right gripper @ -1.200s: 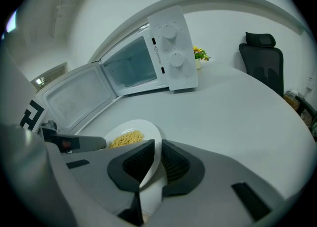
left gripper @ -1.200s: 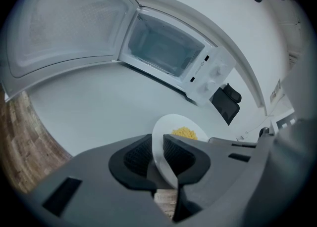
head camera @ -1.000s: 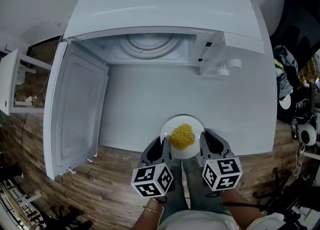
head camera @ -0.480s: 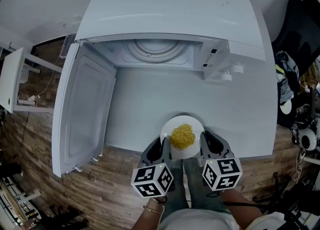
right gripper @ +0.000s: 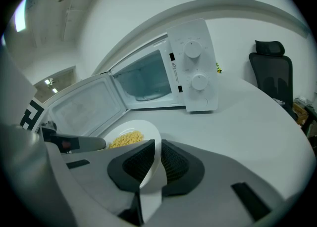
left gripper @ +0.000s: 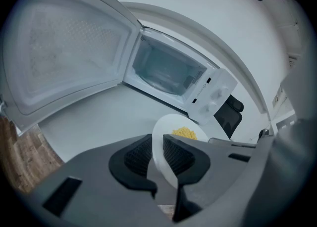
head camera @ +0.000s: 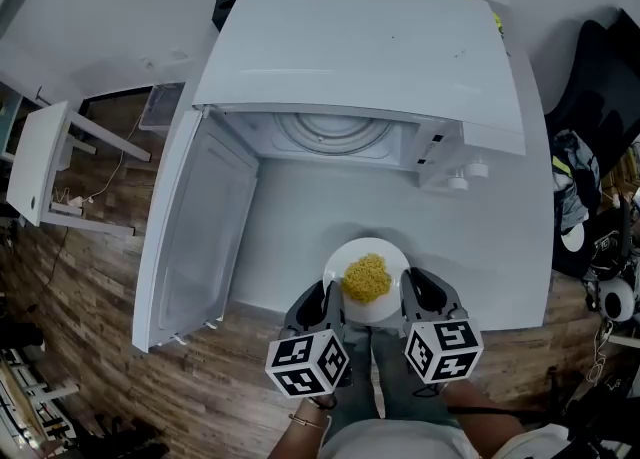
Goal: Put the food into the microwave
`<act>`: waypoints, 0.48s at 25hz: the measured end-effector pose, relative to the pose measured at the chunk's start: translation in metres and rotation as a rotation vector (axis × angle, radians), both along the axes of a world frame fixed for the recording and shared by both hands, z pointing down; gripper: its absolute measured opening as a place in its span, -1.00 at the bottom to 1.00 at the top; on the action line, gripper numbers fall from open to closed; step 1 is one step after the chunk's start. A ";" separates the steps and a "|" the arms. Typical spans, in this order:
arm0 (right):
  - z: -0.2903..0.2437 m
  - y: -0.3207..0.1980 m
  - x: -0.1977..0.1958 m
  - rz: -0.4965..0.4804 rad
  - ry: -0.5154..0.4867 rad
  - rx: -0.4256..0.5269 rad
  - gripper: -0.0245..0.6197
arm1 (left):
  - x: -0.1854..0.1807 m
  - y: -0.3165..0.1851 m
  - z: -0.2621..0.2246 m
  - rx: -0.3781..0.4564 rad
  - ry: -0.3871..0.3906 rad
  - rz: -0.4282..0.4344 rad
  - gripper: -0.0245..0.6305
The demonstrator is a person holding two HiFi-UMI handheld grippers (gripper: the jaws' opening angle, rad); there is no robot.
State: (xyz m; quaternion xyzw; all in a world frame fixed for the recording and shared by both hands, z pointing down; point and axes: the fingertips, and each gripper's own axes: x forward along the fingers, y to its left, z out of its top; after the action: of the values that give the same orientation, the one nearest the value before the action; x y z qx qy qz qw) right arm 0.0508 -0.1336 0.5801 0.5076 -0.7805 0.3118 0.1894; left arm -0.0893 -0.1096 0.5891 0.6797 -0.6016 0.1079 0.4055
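1. Far left: microwave door (head camera: 195, 227) swung wide open, nothing blocking the cavity (head camera: 330, 132) behind it.
2. Left gripper (head camera: 323, 297): clamped on left rim of plate (head camera: 367, 245), narrow pinch, one pad on each face of the edge.
3. Centre: plate over near edge of table (head camera: 500, 237), well short of microwave (head camera: 360, 47), apparently lifted clear. Yellow noodles (head camera: 366, 277) heaped mid-plate.
4. Right gripper (head camera: 408, 289): clamped on right rim, same narrow pinch.
5. Handling, as a judgement: rigid, glazed, likely slippery and breakable. Light load, loose food. Best held at opposite rims as now, kept level, both sides moved together. No extra squeeze, no tilt on entry.
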 end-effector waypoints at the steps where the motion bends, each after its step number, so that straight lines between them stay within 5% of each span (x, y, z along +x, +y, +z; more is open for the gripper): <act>1: -0.003 -0.003 -0.002 -0.002 -0.002 0.005 -0.76 | -0.002 -0.003 -0.003 0.007 -0.002 -0.003 -0.70; 12: -0.030 -0.033 -0.018 -0.023 -0.026 0.067 -0.76 | -0.018 -0.031 -0.029 0.064 0.000 -0.047 -0.70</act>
State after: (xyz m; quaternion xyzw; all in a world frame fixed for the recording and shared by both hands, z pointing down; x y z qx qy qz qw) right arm 0.0332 -0.1666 0.5502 0.5007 -0.7987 0.2898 0.1657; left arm -0.1071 -0.1402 0.5600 0.6778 -0.6207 0.0792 0.3860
